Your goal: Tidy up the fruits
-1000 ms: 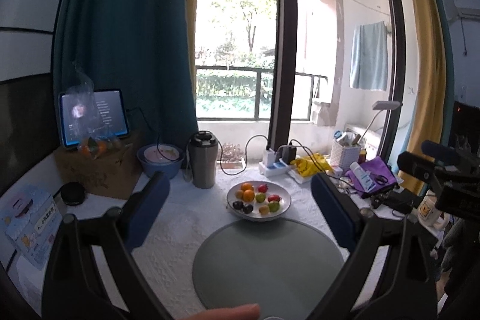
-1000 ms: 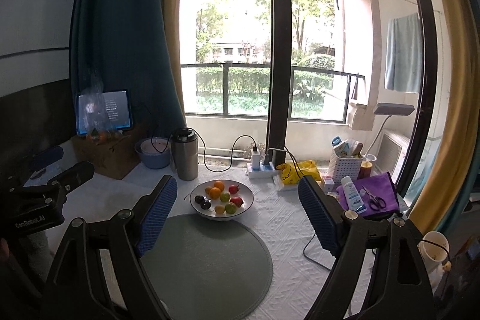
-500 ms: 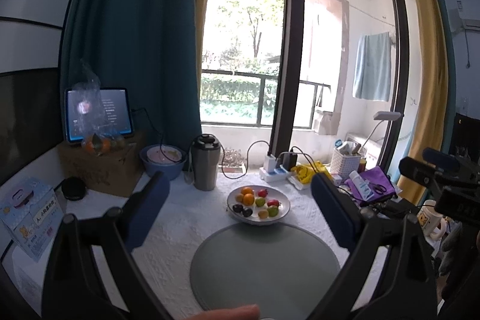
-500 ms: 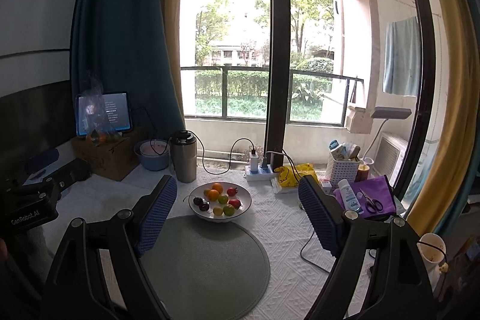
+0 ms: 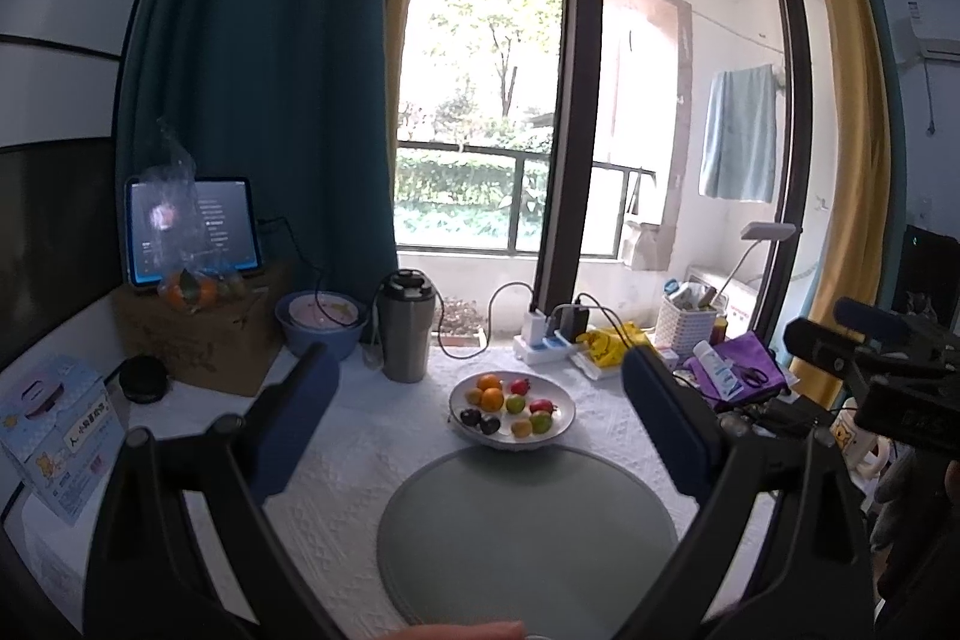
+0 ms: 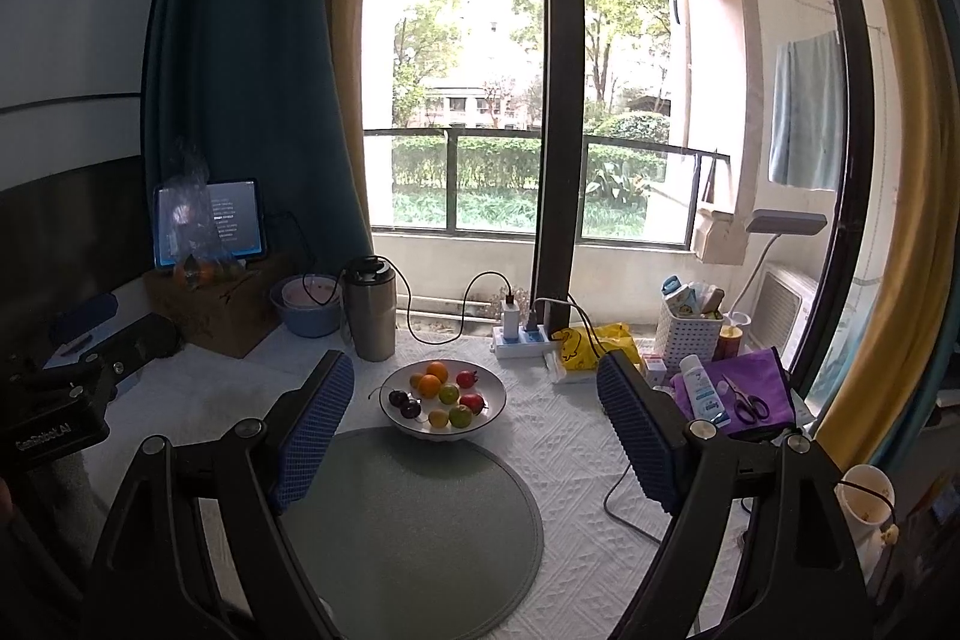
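White tablecloth [image 6: 564, 436] bears a bowl [image 6: 489, 403] of mixed fruits [image 6: 433, 388]; both tools [image 5: 474, 418] [image 6: 474, 430] gape wide, empty.

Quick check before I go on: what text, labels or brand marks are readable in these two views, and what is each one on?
"GenRobot.AI": white lettering on the left gripper body, seen in the right wrist view; the first letters are soft.
Tablet screen: lines of white text, too small to read.
Light blue box: a printed label with characters, too blurred to read.
White tube on the purple cloth: print, unreadable.
Nothing else legible.
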Available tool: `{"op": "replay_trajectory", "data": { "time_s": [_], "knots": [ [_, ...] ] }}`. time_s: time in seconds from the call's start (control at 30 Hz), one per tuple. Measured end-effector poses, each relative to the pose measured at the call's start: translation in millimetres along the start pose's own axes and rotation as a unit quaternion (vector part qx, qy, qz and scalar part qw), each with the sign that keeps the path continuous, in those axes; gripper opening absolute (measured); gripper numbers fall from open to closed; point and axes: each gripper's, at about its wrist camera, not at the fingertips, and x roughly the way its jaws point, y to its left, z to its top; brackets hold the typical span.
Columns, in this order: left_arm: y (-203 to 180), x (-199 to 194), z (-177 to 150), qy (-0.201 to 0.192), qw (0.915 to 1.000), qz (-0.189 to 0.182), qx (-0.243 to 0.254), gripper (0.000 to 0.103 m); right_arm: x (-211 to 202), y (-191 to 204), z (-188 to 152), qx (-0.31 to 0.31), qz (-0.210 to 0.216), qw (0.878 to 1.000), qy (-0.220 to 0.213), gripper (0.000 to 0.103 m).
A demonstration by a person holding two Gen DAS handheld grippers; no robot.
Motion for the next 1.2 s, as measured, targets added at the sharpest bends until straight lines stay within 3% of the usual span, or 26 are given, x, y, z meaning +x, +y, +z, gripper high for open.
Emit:
{"op": "replay_trajectory", "data": {
  "time_s": [1.2],
  "knots": [
    [-2.5,-0.8,1.9,0.000,1.0000,-0.004,0.006,0.096,6.3,-2.4,-2.3,0.003,0.004,1.000,0.009,0.086]
  ]
}}
